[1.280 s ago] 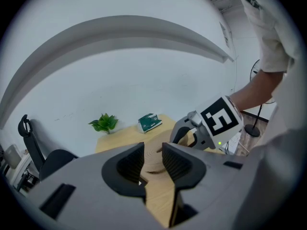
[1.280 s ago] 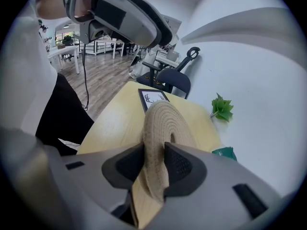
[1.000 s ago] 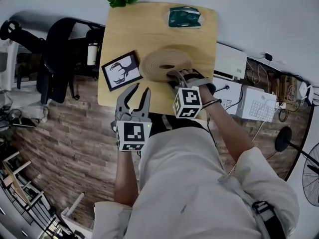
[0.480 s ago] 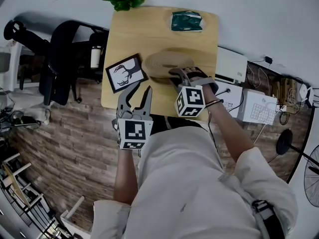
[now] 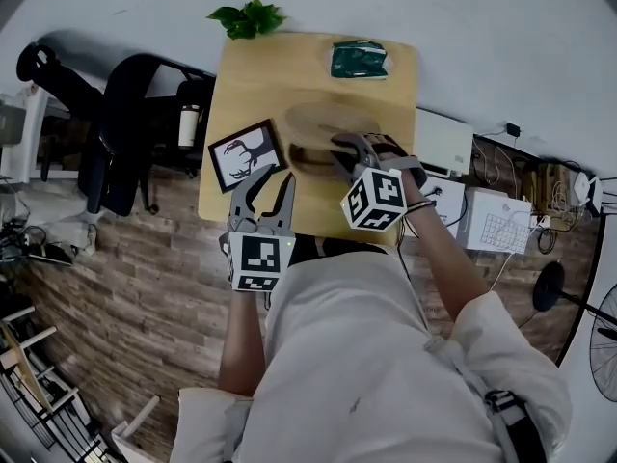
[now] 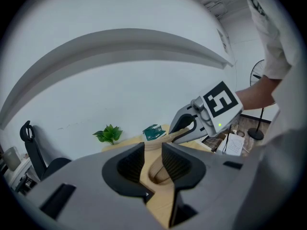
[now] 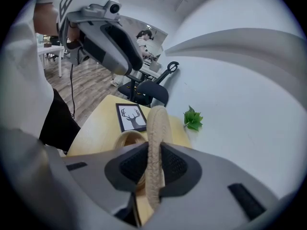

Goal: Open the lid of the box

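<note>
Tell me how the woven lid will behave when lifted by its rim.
Likely fairly stiff: the woven lid stands edge-up from the right gripper, whose jaws have just been closing on its rim, without drooping. Probably light, as one edge pinch carries it. Its coarse weave should resist slipping.

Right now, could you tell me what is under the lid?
The open box sits on the table below the lid; its inside is largely covered.

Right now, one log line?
right gripper: jaws just closed, shut on lid rim | lid: off box | left gripper: open, empty
</note>
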The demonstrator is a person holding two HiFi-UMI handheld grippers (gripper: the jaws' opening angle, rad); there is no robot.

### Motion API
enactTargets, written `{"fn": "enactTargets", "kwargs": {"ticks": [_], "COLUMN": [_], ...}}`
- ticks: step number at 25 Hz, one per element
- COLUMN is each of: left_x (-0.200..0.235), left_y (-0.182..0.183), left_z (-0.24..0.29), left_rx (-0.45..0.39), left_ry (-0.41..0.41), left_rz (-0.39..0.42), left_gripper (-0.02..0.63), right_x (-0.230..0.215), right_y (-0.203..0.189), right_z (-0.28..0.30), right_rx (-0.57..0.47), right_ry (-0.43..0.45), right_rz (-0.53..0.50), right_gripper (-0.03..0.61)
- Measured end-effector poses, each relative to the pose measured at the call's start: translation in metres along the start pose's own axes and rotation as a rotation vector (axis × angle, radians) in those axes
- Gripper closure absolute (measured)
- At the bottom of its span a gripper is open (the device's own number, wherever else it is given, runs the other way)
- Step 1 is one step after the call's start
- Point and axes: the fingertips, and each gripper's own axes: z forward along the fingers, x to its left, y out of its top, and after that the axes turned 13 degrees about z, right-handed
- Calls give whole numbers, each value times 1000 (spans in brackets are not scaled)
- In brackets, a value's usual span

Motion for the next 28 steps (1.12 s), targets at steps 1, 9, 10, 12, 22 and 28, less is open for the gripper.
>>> {"fn": "enactTargets", "kwargs": {"ticks": [1, 9, 10, 12, 22, 28], "left_x": [0, 4, 5, 7, 9, 9], "left_y": [1, 18, 20, 24, 41, 46], "left_z": [0, 8, 9, 11, 18, 20], "left_rx": [-5, -54, -60, -68, -114, -125], "left_ry": [-1, -6, -3, -2, -13, -20], "left_rz": [-3, -13, -16, -19, -29, -45], "left_gripper": [505, 512, 514, 518, 541, 554], "right_x": [-3, -28, -32, -38, -58, -69], "right_y": [2, 16, 17, 19, 23, 25], "right_z": [-4, -37, -41, -49, -81, -97], "right_rx": [-10, -87, -94, -117, -254, -346], "right_ry": [-7, -71, -83, -99, -51, -36], "right_rz": [14, 121, 135, 182, 476, 626], "right_gripper": [511, 511, 511, 511, 515, 517]}}
